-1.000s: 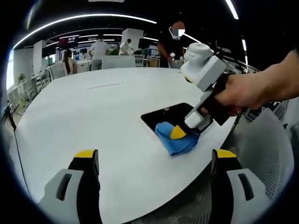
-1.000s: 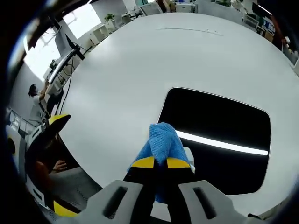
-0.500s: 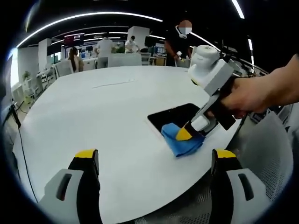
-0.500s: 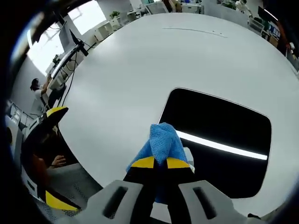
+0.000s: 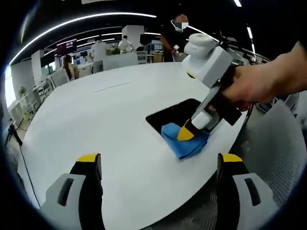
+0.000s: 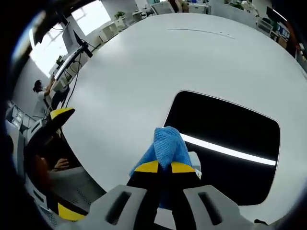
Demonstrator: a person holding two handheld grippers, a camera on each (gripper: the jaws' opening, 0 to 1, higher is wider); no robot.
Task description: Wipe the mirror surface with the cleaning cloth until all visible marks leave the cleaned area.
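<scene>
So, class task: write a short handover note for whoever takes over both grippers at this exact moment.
Right gripper: shut on the blue cloth, pressed at the mirror's near edge.
Left gripper: open, holding nothing, above the table's near edge.
Mirror: lies flat on the white table.
Done: cloth is in hand and on the mirror.
Left: wipe the rest of the glass; any marks are too small to judge.

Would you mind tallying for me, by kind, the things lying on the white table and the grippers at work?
Mirror: 1
Blue cloth: 1
Grippers: 2, the left gripper open, the right gripper shut on the cloth
White table: 1
Total: 5
</scene>
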